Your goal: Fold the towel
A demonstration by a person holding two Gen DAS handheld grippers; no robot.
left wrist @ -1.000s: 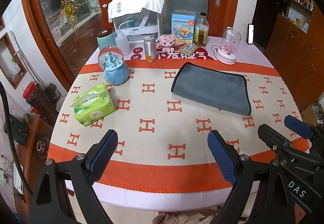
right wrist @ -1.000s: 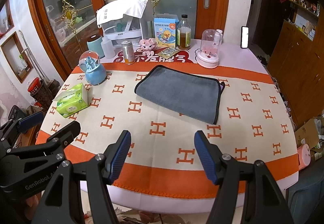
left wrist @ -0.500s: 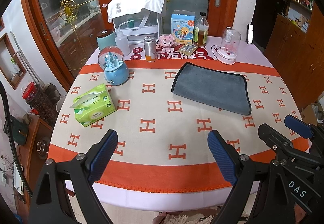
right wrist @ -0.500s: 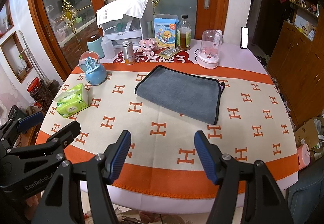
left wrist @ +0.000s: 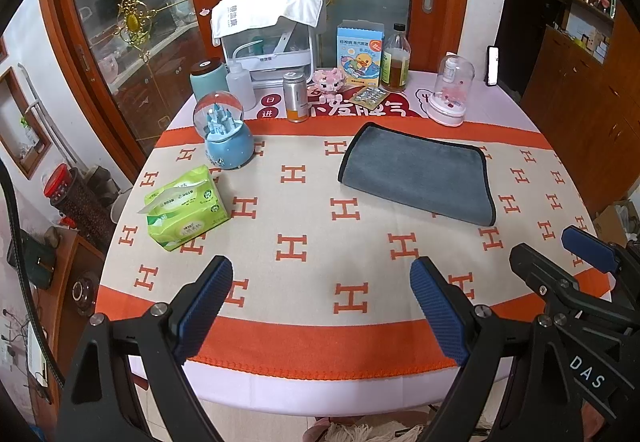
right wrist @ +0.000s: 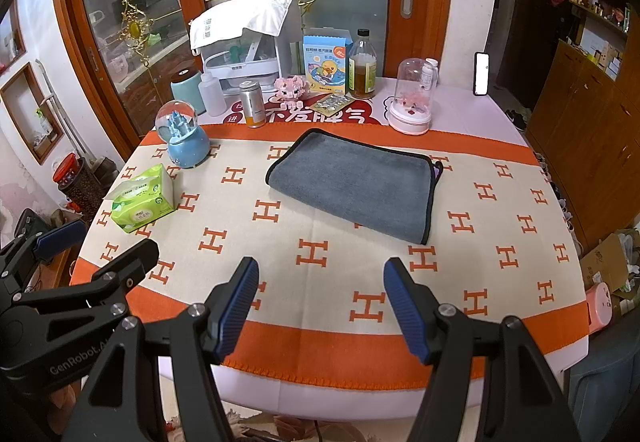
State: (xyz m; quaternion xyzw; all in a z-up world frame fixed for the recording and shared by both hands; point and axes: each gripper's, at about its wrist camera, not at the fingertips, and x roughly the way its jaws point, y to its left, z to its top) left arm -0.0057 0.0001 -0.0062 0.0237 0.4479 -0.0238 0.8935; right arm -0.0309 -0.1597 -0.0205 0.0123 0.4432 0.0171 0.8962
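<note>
Table: round table (left wrist: pixel 500 110) with a pale lilac cover, overlaid by a cream cloth (left wrist: pixel 304 210) patterned with orange H motifs and orange borders.

Task item: grey microfibre towel with black edging (left wrist: pixel 416 172), lying flat on the cream cloth toward the far right of the table, already doubled over, its long side slightly skewed to the table edge. Nothing touches it.

Left gripper (left wrist: pixel 320 306): black frame, blue ribbed pads, jaws spread wide, holding nothing, poised over the near orange border, well apart from the towel.

Right gripper (right wrist: pixel 318 304): same build, jaws likewise spread and empty, over the near edge, well apart from the towel. The two tools sit side by side.

Other items, left side: green soft pack of tissues (left wrist: pixel 184 208); behind it, a blue snow globe with a castle inside (left wrist: pixel 226 134).

Other items, back row: teal lidded canister (left wrist: pixel 208 78); white squeeze bottle (left wrist: pixel 240 82); white cabinet-like appliance draped with a white cloth (left wrist: pixel 268 38); silver and orange can (left wrist: pixel 296 96); pink brick-built figure (left wrist: pixel 330 80); blue carton with a yellow duck (left wrist: pixel 360 54); glass bottle of amber liquid (left wrist: pixel 396 60); blister pack of tablets (left wrist: pixel 368 96); clear dome on a pink base (left wrist: pixel 450 92).
</note>
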